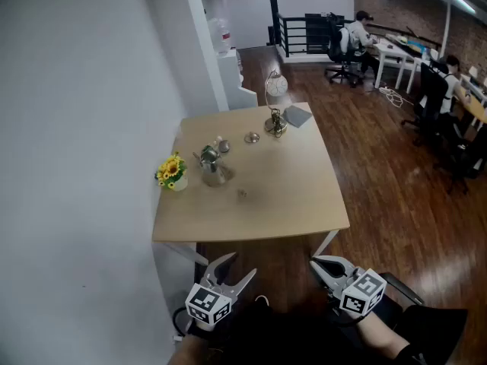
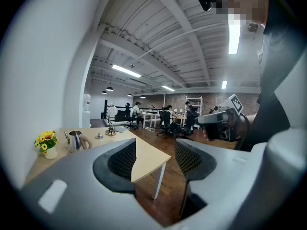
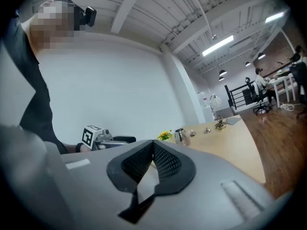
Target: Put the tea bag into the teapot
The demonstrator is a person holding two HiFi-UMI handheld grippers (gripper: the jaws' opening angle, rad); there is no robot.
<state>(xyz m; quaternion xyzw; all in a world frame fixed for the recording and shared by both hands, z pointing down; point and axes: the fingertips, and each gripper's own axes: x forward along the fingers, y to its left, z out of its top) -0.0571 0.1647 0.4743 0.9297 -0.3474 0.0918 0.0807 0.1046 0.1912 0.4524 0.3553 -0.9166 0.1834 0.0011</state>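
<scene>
Table (image 1: 304, 196): well ahead of both grippers; close in first.
Left gripper (image 1: 240, 267): jaws wide apart, empty.
Right gripper (image 1: 318, 264): jaws together, empty.
Teapot (image 1: 211, 166): upright beside flowers (image 1: 171, 171).
Tea bag (image 1: 242, 195): probably the faint speck near the teapot; pinch it by one edge.

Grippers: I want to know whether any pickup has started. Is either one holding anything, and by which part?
Nothing is held. The left gripper has its jaws wide apart, nothing between them; the right gripper has its jaws together, empty.
</scene>
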